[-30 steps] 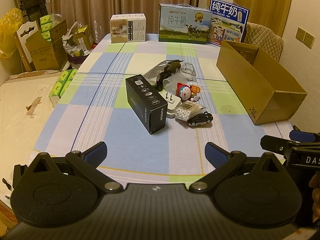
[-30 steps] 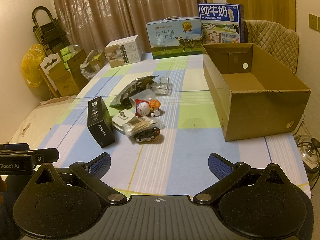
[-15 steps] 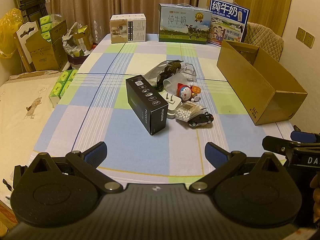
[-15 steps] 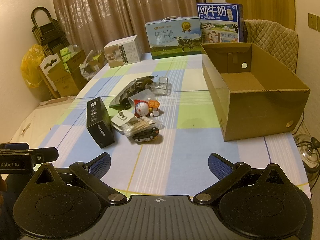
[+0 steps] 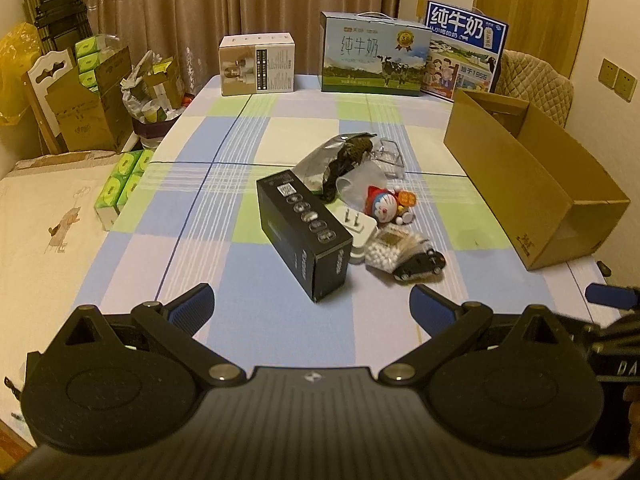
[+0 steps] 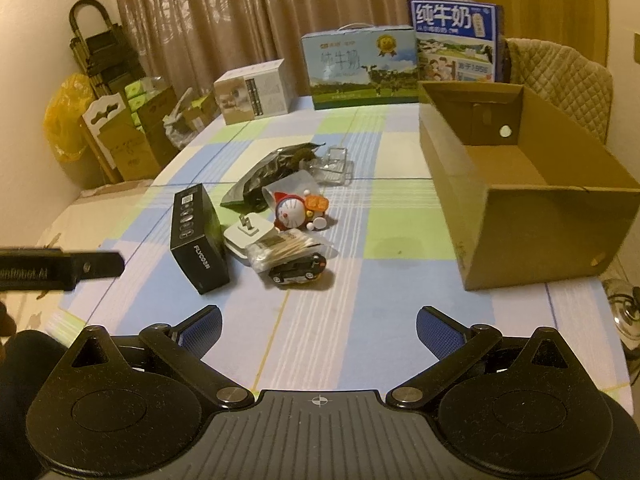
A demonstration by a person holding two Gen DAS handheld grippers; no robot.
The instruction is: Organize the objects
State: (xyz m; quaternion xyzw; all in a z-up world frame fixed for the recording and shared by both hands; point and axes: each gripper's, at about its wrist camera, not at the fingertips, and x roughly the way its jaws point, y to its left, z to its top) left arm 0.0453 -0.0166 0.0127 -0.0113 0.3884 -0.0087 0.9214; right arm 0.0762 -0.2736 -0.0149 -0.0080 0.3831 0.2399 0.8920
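Note:
A cluster of small items lies mid-table: a black box (image 5: 304,236) (image 6: 198,238), a white plug adapter (image 5: 358,226) (image 6: 246,234), a bag of cotton swabs (image 5: 394,248) (image 6: 286,248), a black toy car (image 5: 420,266) (image 6: 298,270), a round blue-and-red cat figure (image 5: 382,206) (image 6: 292,212), a dark foil bag (image 5: 340,156) (image 6: 272,172) and a clear plastic holder (image 5: 390,156) (image 6: 334,166). An open cardboard box (image 5: 532,184) (image 6: 520,176) stands to their right, nothing showing inside. My left gripper (image 5: 310,306) and right gripper (image 6: 318,330) both hang open and empty over the near table edge.
A checked tablecloth (image 5: 240,152) covers the table. Two milk cartons (image 5: 370,54) (image 5: 464,50) and a small white box (image 5: 256,64) line the far edge. A quilted chair (image 6: 560,80) stands behind the cardboard box. Cardboard boxes and tissue packs (image 5: 120,184) crowd the floor at left.
Both grippers have moved forward toward the cluster, the left one more so; it now shows higher in the right wrist view. Both stay open, and no object has moved.

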